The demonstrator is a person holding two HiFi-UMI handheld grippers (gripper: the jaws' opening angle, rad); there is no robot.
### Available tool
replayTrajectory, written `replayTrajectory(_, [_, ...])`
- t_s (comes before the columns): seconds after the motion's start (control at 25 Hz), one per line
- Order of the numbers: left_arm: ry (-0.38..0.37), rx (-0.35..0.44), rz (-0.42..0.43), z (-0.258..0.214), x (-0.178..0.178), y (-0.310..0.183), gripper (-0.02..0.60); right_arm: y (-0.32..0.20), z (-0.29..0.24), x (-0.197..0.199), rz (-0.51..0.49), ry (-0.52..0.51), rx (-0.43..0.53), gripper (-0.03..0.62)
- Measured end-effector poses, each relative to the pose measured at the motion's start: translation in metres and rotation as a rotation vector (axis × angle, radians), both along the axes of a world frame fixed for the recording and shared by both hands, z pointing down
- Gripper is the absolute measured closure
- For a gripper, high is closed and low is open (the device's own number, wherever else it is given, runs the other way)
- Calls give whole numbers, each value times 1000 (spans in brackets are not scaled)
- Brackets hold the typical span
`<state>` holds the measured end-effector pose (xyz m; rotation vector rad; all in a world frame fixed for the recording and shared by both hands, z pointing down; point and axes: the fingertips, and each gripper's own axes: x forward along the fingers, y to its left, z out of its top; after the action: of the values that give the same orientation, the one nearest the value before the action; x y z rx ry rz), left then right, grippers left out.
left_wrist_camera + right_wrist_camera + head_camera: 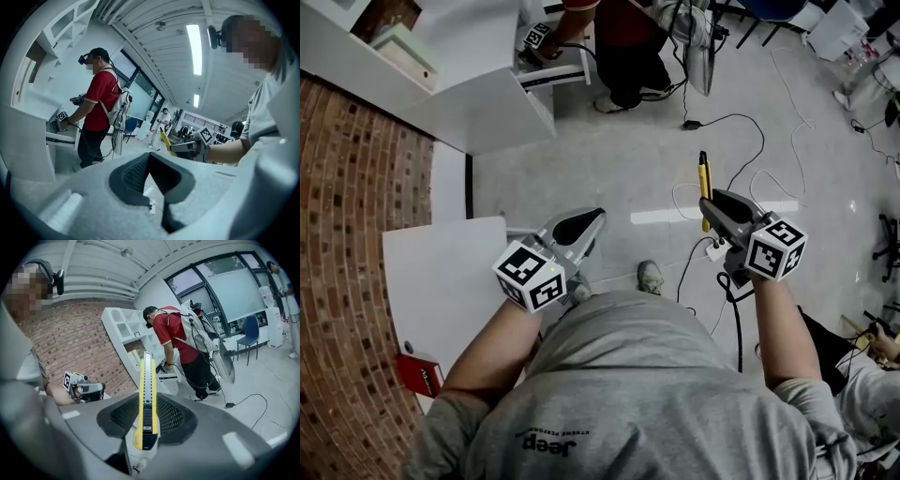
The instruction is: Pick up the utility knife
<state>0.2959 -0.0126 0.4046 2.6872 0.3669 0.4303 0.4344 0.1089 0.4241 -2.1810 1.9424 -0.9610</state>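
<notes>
Right tongs (146,420) clenched on yellow utility knife (704,178), held in air above floor (619,159); left tongs (149,161) closed, empty; risk: grip sits near knife's rear, so long front may pivot or slip loose.

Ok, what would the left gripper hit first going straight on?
Way looks free: beyond the left gripper only open floor shows; the right gripper with the utility knife sits off to its right. Depth is unclear.
</notes>
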Motion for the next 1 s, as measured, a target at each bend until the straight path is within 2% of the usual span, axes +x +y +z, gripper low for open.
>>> replayTrajectory(0.4, [5,5,13,-4,-1,10,581,10,-3,-5,-2,2,22,467])
replayTrajectory(1.0, [14,1,-16,-6,-16,9,581,5,-7,-15,-19,1,31,467])
